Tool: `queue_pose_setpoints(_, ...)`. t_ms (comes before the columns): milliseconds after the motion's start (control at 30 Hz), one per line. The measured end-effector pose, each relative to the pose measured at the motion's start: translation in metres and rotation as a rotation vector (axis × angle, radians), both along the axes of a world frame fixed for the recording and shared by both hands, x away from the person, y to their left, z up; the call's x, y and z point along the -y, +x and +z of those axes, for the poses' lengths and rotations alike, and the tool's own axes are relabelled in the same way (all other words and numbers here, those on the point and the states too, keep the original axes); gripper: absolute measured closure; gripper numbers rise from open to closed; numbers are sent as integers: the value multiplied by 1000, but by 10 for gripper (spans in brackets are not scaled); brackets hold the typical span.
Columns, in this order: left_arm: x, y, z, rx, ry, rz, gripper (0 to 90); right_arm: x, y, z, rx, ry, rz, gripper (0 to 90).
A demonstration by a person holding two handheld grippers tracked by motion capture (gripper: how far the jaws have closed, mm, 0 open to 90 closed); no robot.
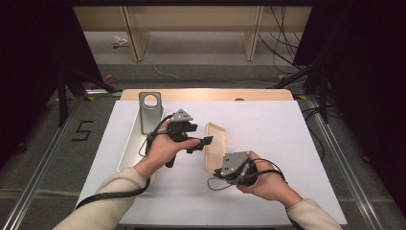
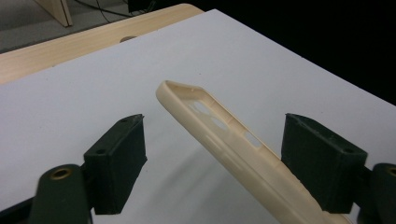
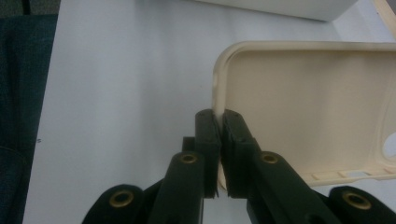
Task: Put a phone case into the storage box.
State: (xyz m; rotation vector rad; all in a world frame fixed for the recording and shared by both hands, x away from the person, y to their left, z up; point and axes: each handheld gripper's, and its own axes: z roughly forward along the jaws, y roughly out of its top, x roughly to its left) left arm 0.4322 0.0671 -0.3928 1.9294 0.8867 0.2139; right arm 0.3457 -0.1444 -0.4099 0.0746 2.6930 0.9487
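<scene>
A cream phone case is held tilted above the white table, and my right gripper is shut on its near edge. In the right gripper view the pads pinch the case's rim close to a corner. My left gripper is just left of the case, open. In the left gripper view the case runs slantwise between the two jaws of that gripper, closer to the right pad. The left pad stands well clear of it.
A grey phone-shaped slab with a round hole leans on a long white tray at the table's left. The white sheet covers the table, with a wooden strip at the back. Black stands and cables flank both sides.
</scene>
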Motion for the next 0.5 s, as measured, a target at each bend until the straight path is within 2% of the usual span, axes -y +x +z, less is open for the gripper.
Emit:
queue_pose_setpoints(133,5,12,-1,-29,-4,22,273,-1,-2,2,-4,1,7,866)
queue_pose_setpoints(300,9,18,-6,-91,-20,38,325,-2,-3,3,5,-2,14,866)
queue_pose_setpoints(500,8,21,-10,-114,-50,60,430,-4,-4,4,9,-6,19,866)
